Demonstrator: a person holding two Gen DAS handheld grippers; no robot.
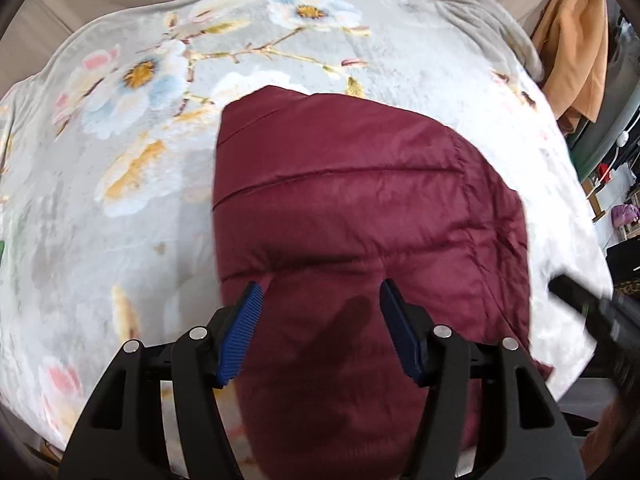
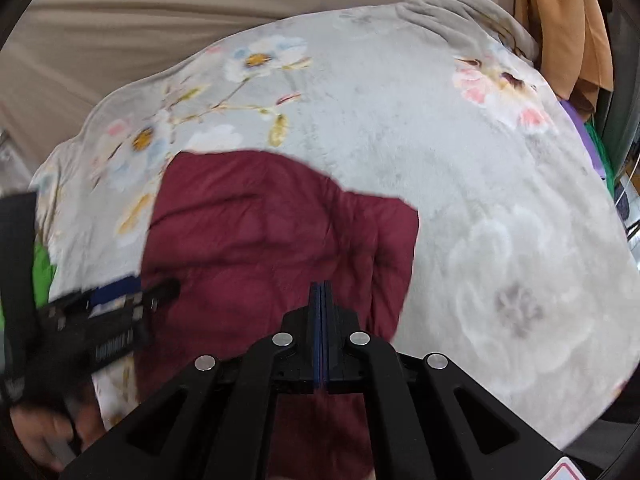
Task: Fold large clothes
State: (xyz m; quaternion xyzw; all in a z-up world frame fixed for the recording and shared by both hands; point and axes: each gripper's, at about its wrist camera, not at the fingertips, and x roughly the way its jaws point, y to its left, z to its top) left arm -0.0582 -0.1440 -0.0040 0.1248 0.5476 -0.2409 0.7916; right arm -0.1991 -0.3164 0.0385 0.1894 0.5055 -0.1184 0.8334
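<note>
A dark red quilted jacket (image 1: 360, 216) lies folded on a floral blanket (image 1: 120, 184) spread over a bed. My left gripper (image 1: 320, 300) is open above the jacket's near part, holding nothing. The jacket also shows in the right wrist view (image 2: 260, 240). My right gripper (image 2: 322, 292) is shut with its pads together above the jacket's near right part; no cloth shows between them. The left gripper (image 2: 132, 296) shows blurred at the left of the right wrist view, and the right gripper (image 1: 592, 308) shows blurred at the right edge of the left wrist view.
A beige wall or headboard (image 2: 160, 20) runs behind the bed. An orange garment (image 1: 576, 48) hangs at the far right, with cluttered floor items beyond the bed's right edge. Something green (image 2: 42, 272) lies at the blanket's left edge. The blanket (image 2: 500, 200) stretches bare right of the jacket.
</note>
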